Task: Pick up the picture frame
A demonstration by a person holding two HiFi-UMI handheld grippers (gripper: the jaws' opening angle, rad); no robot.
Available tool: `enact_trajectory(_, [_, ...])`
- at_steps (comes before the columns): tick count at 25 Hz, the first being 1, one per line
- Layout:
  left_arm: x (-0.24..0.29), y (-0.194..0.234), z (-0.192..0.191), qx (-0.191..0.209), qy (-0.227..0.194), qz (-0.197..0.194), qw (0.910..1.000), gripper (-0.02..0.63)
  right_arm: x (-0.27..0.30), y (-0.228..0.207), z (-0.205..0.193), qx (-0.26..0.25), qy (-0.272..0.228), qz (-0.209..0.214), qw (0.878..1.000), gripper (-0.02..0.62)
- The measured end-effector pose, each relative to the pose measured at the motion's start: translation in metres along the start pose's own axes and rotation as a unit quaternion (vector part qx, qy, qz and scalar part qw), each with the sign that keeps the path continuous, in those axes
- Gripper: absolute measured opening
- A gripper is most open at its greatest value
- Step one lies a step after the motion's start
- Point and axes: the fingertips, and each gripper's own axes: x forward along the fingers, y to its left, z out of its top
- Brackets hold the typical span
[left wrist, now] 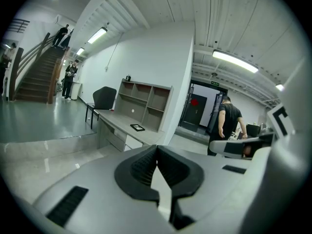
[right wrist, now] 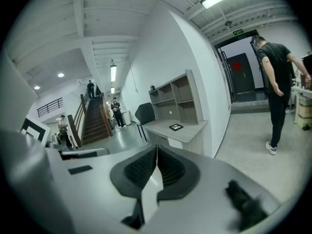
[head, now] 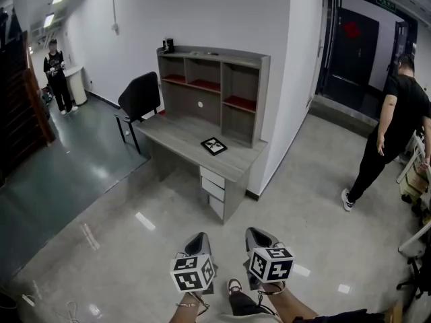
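Two grippers sit low at 6 o'clock in the head view, side by side: left gripper (head: 197,238) and right gripper (head: 259,233). Both point up toward 12 o'clock, at the table (head: 176,128). Each gripper's own view shows its jaws pressed together with nothing between them, which makes sense, since nothing is within reach yet. This looks like the approach, with the grab yet to come.

One frame (head: 213,146) lies flat on the table, near the front edge and just below the shelves (head: 209,73), well apart from both grippers. Lying there it looks easy to reach from the open floor side, though the jaws will need to part first, and a flat frame may be awkward to get under.

One chair (head: 139,96) stands at 10 o'clock of the frame, by the table's far end. Two people show in the head view: one person (head: 394,123) at 3 o'clock and another person (head: 54,73) far off at 10 o'clock, both clear of the path.
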Motion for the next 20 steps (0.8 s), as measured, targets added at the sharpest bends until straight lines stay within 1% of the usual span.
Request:
enact_trajectory(3, [0.011, 0.004, 0.006, 0.001, 0.0, 0.004, 1.0, 0.014, 0.013, -0.005, 0.006, 0.004, -0.002, -0.001, 1.0, 0.032])
enact_trajectory(8, [0.034, 0.009, 0.021, 0.013, -0.004, 0.004, 0.9999, 0.014, 0.038, -0.015, 0.021, 0.012, -0.01, 0.002, 1.0, 0.032])
enact_trajectory(15, [0.084, 0.01, 0.038, 0.02, 0.001, 0.003, 0.9998, 0.014, 0.081, -0.041, 0.043, 0.021, -0.009, 0.005, 1.0, 0.032])
enact_trajectory(20, [0.12, 0.013, 0.057, 0.018, 0.0, 0.012, 0.9998, 0.014, 0.113, -0.06, 0.065, 0.022, -0.009, 0.008, 1.0, 0.032])
